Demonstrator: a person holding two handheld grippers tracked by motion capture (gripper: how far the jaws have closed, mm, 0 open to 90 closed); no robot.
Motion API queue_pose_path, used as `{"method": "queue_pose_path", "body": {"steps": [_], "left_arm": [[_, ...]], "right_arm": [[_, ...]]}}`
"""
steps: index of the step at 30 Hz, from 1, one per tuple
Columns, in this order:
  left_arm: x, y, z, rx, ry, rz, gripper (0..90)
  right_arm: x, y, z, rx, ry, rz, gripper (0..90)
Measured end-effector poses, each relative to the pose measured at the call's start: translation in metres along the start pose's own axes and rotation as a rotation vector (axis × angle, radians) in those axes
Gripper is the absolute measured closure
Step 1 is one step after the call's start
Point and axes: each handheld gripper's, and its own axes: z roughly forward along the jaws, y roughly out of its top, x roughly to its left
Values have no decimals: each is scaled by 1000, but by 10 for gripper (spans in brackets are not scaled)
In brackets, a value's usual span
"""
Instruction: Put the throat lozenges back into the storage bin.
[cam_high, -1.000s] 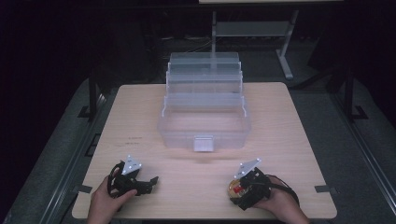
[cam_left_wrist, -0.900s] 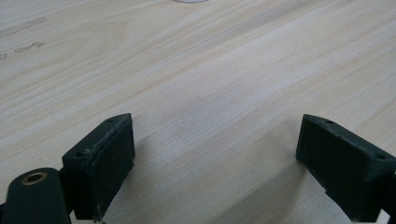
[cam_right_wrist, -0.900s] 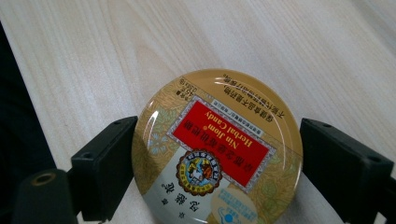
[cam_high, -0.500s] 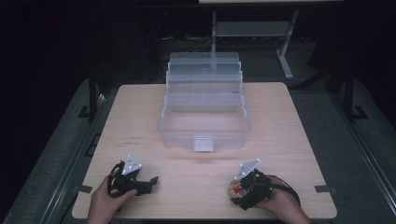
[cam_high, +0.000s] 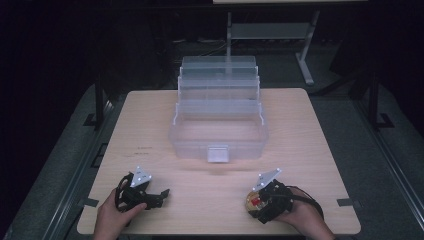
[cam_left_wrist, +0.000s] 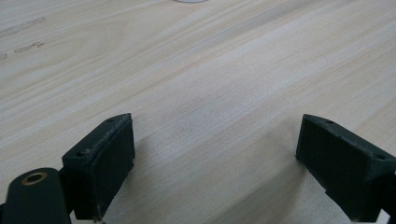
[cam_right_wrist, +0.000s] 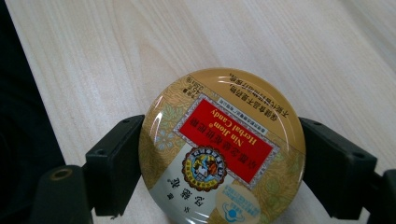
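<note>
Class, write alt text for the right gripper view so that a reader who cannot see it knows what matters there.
A round gold candy tin with a red label is clamped between the two black jaws of the right gripper, lid facing the camera. Beneath it lies a pale wooden table, whose edge runs along the left against darkness.

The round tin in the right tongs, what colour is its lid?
The round tin has a gold lid with a red label panel and a floral pattern, clearest in the right gripper view.

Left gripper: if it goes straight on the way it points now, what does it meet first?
Probably nothing close: the left gripper points right along the bare table, roughly toward the candy tin in the right gripper, though depth is unclear.
</note>
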Motion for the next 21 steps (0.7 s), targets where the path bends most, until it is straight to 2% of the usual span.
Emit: {"method": "queue_pose_path", "body": {"steps": [21], "left_arm": [[0, 0, 0, -2, -1, -2, 107]], "right_arm": [[-20, -2, -15, -21, -33, 50, 195]]}}
